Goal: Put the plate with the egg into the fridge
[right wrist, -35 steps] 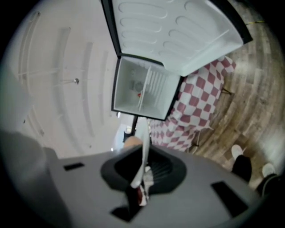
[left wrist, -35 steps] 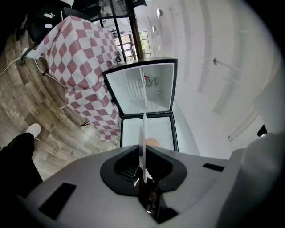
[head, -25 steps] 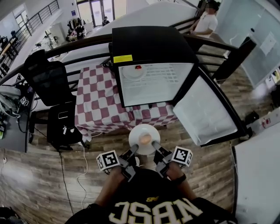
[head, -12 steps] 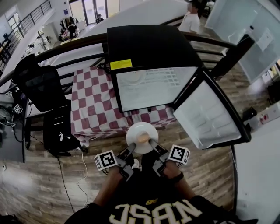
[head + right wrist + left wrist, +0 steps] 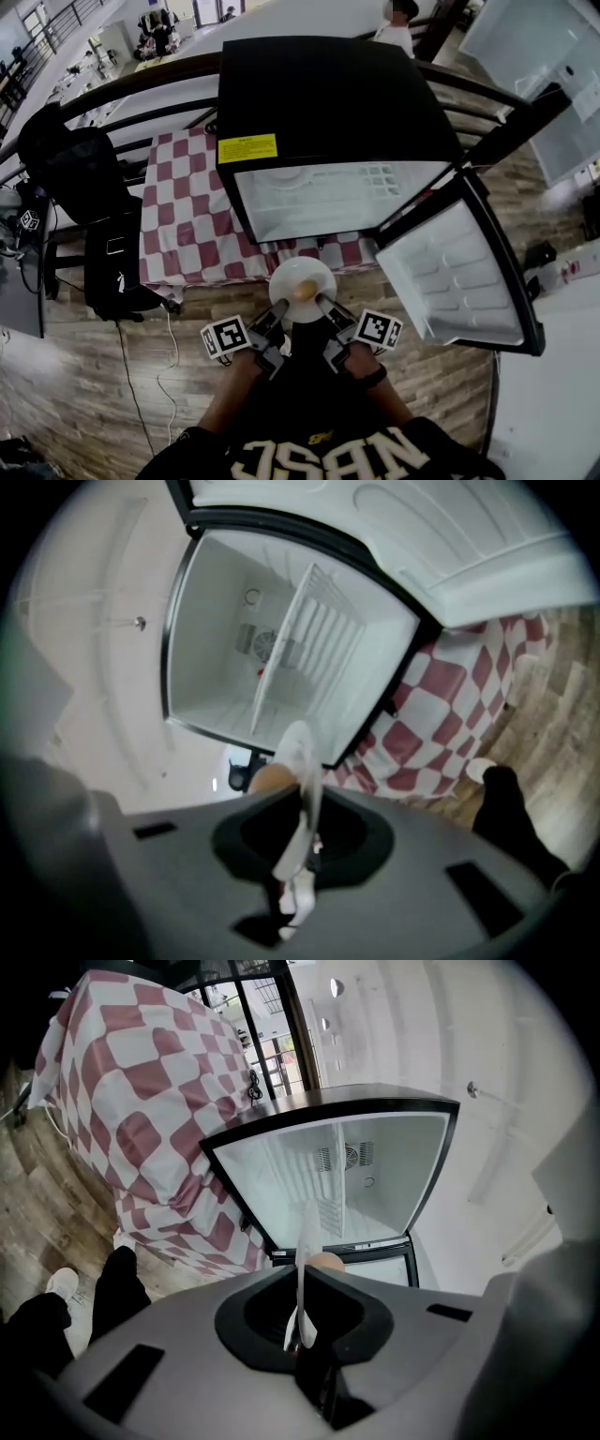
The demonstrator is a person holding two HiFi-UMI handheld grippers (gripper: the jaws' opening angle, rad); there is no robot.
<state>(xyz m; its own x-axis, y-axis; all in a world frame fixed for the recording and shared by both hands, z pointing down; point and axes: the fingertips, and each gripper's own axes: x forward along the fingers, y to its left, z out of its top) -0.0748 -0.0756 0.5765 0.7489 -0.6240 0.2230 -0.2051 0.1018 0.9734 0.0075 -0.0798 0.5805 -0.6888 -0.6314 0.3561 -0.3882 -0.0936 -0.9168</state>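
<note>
A white plate (image 5: 291, 277) with a brown egg (image 5: 304, 290) on it hangs in front of the open black fridge (image 5: 319, 103). My left gripper (image 5: 277, 310) is shut on the plate's near left rim, my right gripper (image 5: 322, 305) on its near right rim. In the left gripper view the plate (image 5: 306, 1269) shows edge-on between the jaws, the egg (image 5: 325, 1261) behind it. The right gripper view shows the plate (image 5: 302, 789) edge-on too, with the egg (image 5: 267, 776) to its left. The fridge's white inside (image 5: 356, 1185) has a wire shelf (image 5: 305, 639).
The fridge door (image 5: 459, 272) swings open to the right. The fridge stands on a table under a red-and-white checked cloth (image 5: 183, 211). A black chair (image 5: 80, 155) and a black bag (image 5: 117, 262) stand to the left. A railing runs behind. People stand far off.
Both grippers have carried the plate with the egg forward, closer to the open fridge, which now fills more of the head view. Their grip on the rim is unchanged.
</note>
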